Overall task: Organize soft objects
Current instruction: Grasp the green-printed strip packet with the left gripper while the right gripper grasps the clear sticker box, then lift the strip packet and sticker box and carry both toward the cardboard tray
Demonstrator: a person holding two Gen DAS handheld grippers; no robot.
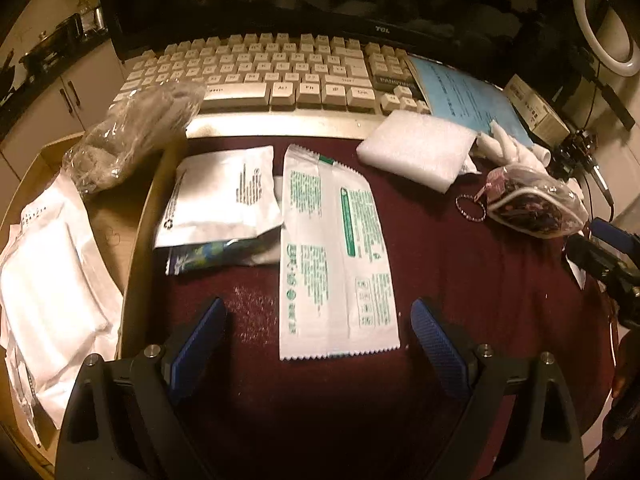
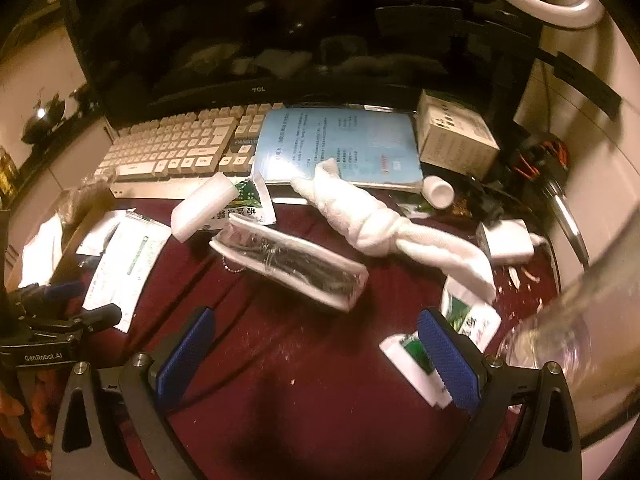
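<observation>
Left tongs (image 1: 316,340) spread and empty above the maroon surface (image 1: 460,280), the green-printed white sachet (image 1: 336,256) lying lengthwise between their blue pads. Right tongs (image 2: 316,344) likewise spread, holding nothing; the clear pouch of dark items (image 2: 292,264) lies just ahead of them, the knotted white cloth (image 2: 380,220) beyond it, nearer the keyboard (image 2: 176,148)

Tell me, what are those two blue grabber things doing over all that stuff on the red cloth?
A person holds both tools, sorting soft things. Both are empty now, jaws wide open. The left gripper hovers over a long white packet with green print. The right gripper hangs over the dark red cloth, near a clear pouch of dark items and a knotted white cloth. White packs already lie in a cardboard box on the left.
</observation>
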